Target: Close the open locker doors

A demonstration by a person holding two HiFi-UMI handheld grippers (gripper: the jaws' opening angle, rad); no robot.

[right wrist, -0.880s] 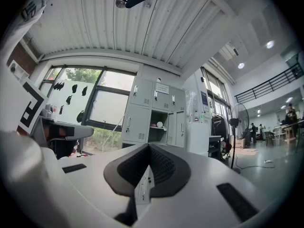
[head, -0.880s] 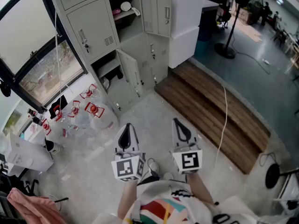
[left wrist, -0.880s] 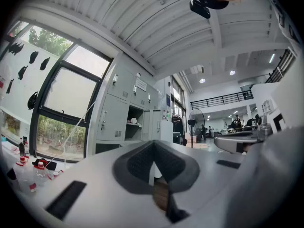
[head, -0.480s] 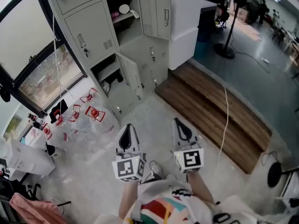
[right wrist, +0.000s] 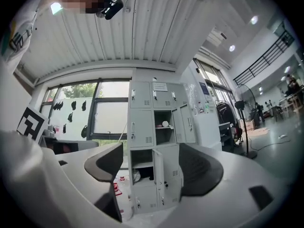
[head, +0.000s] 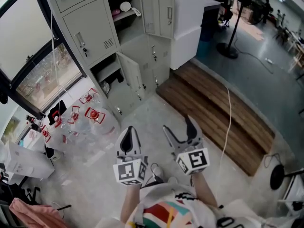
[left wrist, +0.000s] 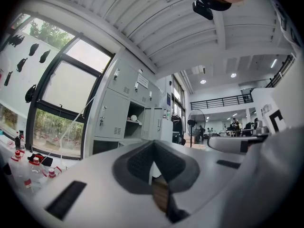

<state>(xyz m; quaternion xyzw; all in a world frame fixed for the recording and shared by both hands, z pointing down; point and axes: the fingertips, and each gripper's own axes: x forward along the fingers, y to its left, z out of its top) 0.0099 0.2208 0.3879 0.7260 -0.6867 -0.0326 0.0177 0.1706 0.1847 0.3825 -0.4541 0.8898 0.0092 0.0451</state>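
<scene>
— Looking at this scene, what can go wrong, in your opinion?

— I see two dangers. The lower door [head: 132, 74] stands swung out toward me, and the bottles [head: 92, 114] with red caps lie on the floor just beside the foot of the lockers [head: 90, 30]. If I step in from the left, I can kick them. Also a white thing [head: 127, 6] sits on the shelf behind the upper door [head: 151, 11]. If it reaches over the edge, I judge that this door bounces back and does not latch.

— And the grippers?

— My right gripper [head: 178, 125] has its jaws spread wide, with nothing in them. An open jaw can hook the edge of a door if I push carelessly. My left gripper [head: 128, 133] has its jaws pressed together, and it is empty also.

— Where are the doors from them?

— Well apart, ahead and a little to the left of both grippers, across bare floor. In the right gripper view the lower door shows between the jaws, far behind them. The wooden platform [head: 213, 110] lies to the right of my path.
</scene>
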